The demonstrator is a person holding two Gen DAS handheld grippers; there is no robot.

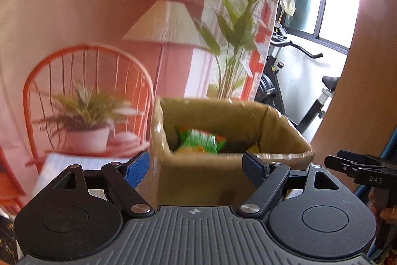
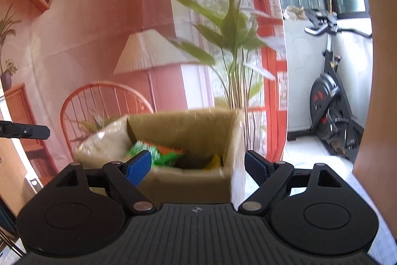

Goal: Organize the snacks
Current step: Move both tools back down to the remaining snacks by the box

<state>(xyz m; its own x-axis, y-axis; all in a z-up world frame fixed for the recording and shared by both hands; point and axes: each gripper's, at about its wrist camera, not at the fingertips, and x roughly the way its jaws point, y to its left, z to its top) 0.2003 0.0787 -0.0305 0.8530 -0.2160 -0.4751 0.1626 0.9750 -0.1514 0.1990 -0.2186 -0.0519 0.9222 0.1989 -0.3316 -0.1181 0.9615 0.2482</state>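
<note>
Printed backdrop [image 1: 74,4] behind snack-filled cardboard box [image 1: 198,180]

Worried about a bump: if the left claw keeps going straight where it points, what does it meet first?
Most likely the cardboard box: its near wall fills the gap ahead of the open, empty left claw. The green snack bag lies inside, beyond that wall. Depth is blurred, so the distance is unclear.

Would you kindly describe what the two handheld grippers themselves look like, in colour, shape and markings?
Both match. The left gripper and the right gripper each have a ribbed dark grey body with a small crosshair mark, two round black discs at the sides, black link arms with silver pivot pins, and textured blue pads on the jaws. No cables or sleeves show.
</note>
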